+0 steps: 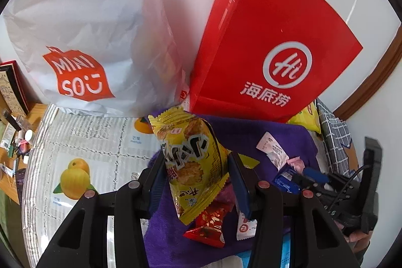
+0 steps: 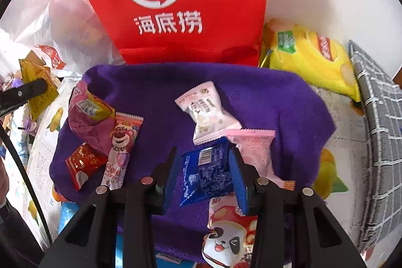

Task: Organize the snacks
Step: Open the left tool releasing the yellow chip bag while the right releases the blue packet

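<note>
Against the wall stand two bags: your left tongs (image 1: 197,178) grip a yellow packet (image 1: 191,165), your right tongs (image 2: 204,176) pinch a blue packet (image 2: 207,173); next, bag them.

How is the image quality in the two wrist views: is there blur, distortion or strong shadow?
Left wrist view: strong fisheye bending with dark corners; the red bag looks slightly smeared along its edge, and the white bag casts a soft shadow on the wall. Right wrist view: same bending; the yellow chip bag is blurred, while the blue packet is sharp.
</note>
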The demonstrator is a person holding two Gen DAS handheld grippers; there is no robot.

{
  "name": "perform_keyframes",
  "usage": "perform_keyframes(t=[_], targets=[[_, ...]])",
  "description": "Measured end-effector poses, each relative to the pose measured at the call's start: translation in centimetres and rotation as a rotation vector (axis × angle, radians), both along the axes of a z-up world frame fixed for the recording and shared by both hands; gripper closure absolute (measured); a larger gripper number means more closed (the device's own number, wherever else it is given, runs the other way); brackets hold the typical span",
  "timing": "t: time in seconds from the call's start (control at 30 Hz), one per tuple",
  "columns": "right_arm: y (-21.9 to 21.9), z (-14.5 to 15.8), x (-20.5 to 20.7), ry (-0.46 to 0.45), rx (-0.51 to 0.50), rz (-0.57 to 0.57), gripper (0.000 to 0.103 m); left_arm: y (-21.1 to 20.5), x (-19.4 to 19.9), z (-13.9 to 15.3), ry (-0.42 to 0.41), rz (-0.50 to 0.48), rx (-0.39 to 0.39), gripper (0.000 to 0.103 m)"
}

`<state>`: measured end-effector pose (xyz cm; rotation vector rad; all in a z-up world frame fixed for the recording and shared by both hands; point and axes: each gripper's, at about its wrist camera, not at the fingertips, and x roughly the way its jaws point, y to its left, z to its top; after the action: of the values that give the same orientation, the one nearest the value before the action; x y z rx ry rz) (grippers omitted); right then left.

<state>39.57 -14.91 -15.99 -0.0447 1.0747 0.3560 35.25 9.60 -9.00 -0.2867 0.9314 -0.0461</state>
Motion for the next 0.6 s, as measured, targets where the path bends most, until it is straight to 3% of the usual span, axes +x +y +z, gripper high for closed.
perform_keyframes(t=[0.3,0.6], targets=[[-2.6,3.9,-0.9,-0.099,0.022,-0.061,0.061,-3.1,0.6,-1.6,0.082,-0.124,-0.034,0.057],[-3.2,5.4,-1.2,-0.128,0.025,-0.079,0.060,-4.8,1.0,-3.0,0.154,-0.163,-0.016,0.057]])
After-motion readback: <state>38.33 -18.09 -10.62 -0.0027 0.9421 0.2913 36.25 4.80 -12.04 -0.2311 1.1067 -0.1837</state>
